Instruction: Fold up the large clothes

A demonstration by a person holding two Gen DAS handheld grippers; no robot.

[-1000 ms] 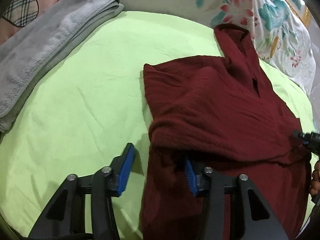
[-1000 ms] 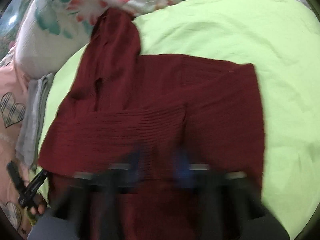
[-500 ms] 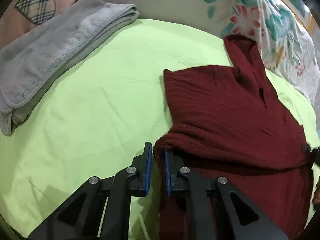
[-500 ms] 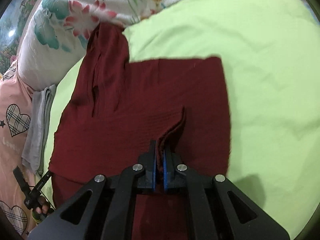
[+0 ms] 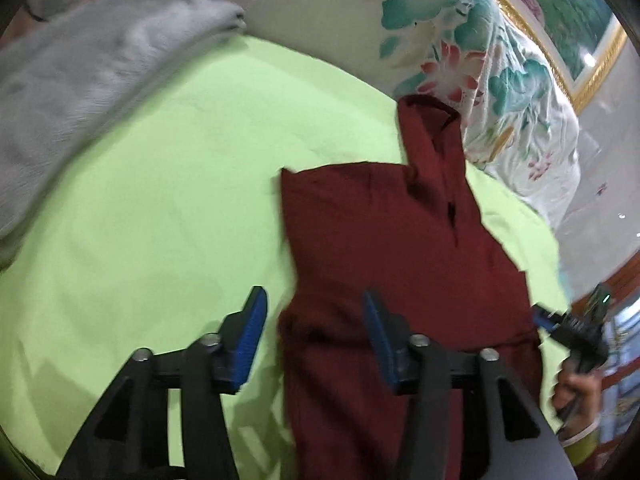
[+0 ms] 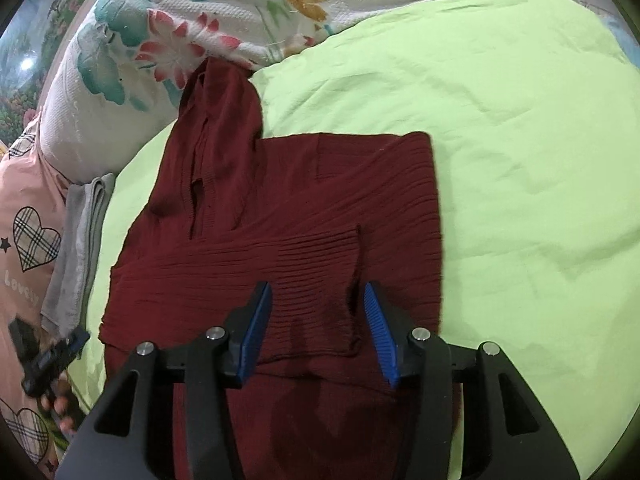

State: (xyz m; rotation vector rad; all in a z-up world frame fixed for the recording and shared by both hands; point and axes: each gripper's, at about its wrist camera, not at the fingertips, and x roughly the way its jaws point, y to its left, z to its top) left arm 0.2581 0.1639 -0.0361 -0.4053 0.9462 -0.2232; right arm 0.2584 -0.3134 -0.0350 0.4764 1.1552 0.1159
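Observation:
A dark red knitted sweater (image 5: 392,240) lies partly folded on the light green bedsheet (image 5: 160,200), its collar end toward the floral pillow. In the right wrist view the sweater (image 6: 300,208) has a sleeve folded across its body. My left gripper (image 5: 314,328) is open and empty, its jaws straddling the sweater's left edge. My right gripper (image 6: 318,320) is open and empty, just above the folded sleeve's cuff. The right gripper also shows in the left wrist view (image 5: 576,332), at the sweater's right edge.
A folded grey blanket (image 5: 80,52) lies at the bed's far left. A floral pillow (image 6: 180,32) sits behind the sweater. A pink cushion with plaid hearts (image 6: 28,240) is at the left. Green sheet (image 6: 520,140) extends to the right.
Both grippers were shut on sweater fabric half a second ago. Now both have opened and let go, and the sleeve lies flat across the body.

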